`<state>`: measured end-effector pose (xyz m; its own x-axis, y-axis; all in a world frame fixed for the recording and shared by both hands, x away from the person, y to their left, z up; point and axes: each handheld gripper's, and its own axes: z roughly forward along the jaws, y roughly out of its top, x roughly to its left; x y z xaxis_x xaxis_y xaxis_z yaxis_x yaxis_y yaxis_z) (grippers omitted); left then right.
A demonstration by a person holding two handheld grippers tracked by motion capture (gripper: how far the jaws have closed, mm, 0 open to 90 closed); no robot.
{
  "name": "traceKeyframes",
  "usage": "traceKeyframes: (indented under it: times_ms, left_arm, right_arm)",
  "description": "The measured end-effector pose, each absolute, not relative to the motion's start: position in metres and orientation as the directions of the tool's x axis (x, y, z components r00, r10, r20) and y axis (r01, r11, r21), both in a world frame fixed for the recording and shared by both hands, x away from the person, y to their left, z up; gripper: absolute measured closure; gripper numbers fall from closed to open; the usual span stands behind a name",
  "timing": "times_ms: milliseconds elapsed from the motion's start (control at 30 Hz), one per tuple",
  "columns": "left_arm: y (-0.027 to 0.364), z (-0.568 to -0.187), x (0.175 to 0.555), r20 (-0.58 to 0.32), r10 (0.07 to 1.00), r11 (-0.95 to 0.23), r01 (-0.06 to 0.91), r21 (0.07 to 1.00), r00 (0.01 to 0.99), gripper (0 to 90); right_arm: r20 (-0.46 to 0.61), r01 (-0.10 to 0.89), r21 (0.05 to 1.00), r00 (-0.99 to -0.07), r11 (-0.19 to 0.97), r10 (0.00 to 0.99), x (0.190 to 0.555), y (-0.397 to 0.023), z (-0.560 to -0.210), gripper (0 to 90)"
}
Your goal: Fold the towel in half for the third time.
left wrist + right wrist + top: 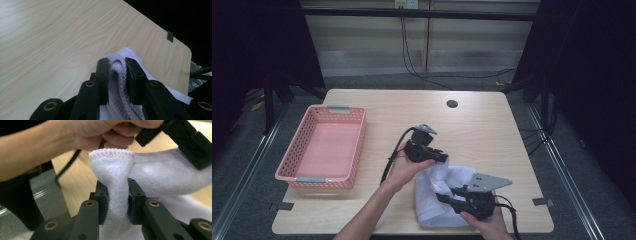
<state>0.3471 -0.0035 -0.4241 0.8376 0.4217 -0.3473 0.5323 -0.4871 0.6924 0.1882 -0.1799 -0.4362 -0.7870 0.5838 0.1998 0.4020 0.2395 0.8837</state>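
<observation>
Pinching white towel [439, 197] with both grippers: your left gripper [117, 65] clamps folded edge, your right gripper [117, 187] squeezes bunched corner. Towel sits at table's [482, 125] near right corner, pink basket [324, 145] well apart at left.

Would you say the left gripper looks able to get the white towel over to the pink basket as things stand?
Probably yes. The left gripper is shut on the white towel, and the bare table toward the pink basket is free. The right gripper is also shut on it and would need to follow or let go.
</observation>
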Motion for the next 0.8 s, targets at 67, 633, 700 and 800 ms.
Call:
traceKeyframes:
  times_ms: [67, 633, 700, 800]
  left_arm:
    - [-0.016, -0.432, 0.347, -0.36, 0.406, -0.498, 0.533, 0.684, 0.84, 73.6]
    - [-0.011, -0.432, 0.337, -0.315, 0.38, -0.46, 0.473, 0.751, 0.87, 47.9]
    - [0.003, -0.434, 0.325, -0.305, 0.357, -0.487, 0.455, 0.746, 0.883, 49.3]
    - [0.021, -0.442, 0.302, -0.284, 0.344, -0.534, 0.435, 0.725, 0.895, 49.4]
  right_arm:
    - [0.203, 0.42, 0.872, -0.776, 0.249, 0.597, 0.182, -0.192, -0.442, 73.1]
    - [0.154, 0.486, 0.84, -0.641, 0.242, 0.752, 0.202, -0.255, -0.438, 36.8]
    - [0.138, 0.487, 0.839, -0.62, 0.241, 0.773, 0.226, -0.255, -0.44, 36.5]
    - [0.168, 0.55, 0.797, -0.599, 0.25, 0.783, 0.263, -0.246, -0.449, 34.0]
